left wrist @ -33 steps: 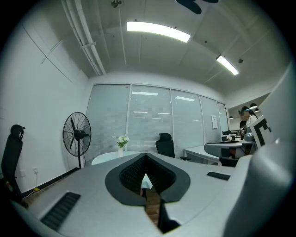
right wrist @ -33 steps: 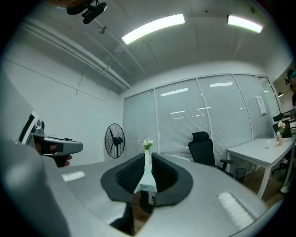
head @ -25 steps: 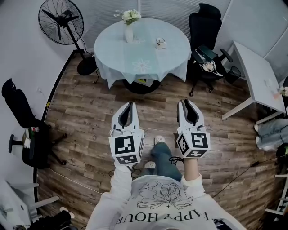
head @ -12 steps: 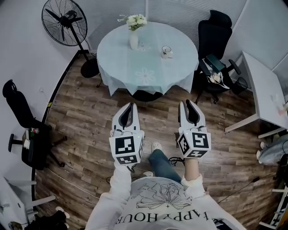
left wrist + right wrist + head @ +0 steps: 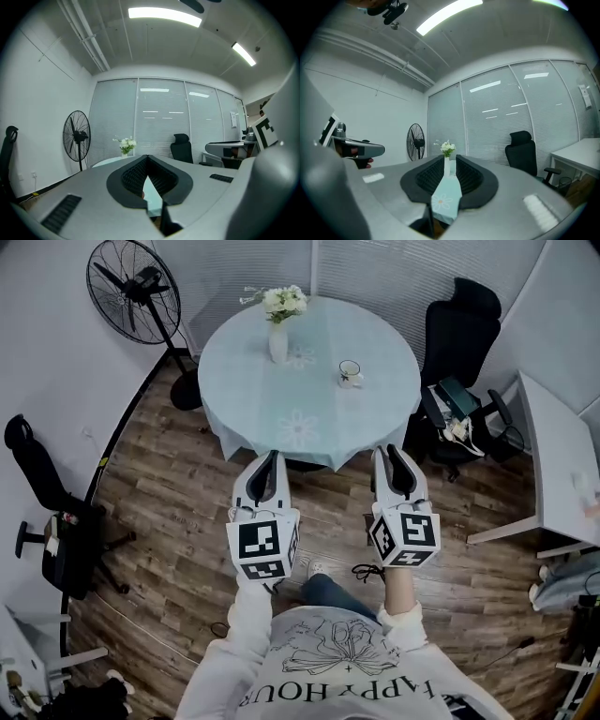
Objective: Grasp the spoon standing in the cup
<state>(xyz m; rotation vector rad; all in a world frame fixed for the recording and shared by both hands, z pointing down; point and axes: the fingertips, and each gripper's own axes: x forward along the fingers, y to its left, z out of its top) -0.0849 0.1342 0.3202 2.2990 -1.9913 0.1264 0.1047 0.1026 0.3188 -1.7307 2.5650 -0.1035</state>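
A small glass cup [image 5: 350,373] stands on the right half of the round table [image 5: 309,423], which has a pale blue cloth. The spoon in it is too small to make out. Both grippers hang side by side over the wooden floor, just short of the table's near edge. My left gripper [image 5: 273,457] has its tips together and nothing in it; its own view [image 5: 147,158] shows them meeting. My right gripper [image 5: 391,452] stands open and empty, and through its gap [image 5: 449,161] I see the cloth and a white vase [image 5: 448,165]. The cup lies ahead of the right gripper, far off.
A white vase of flowers [image 5: 278,329] stands on the table's far left. A black pedestal fan [image 5: 131,287] is at the back left, a black office chair [image 5: 466,329] to the table's right, a white desk [image 5: 562,460] at the right edge, another black chair [image 5: 47,502] at left.
The person has stepped forward: the table has come closer and lower in the head view. Both grippers keep their places side by side, with their jaws unchanged.
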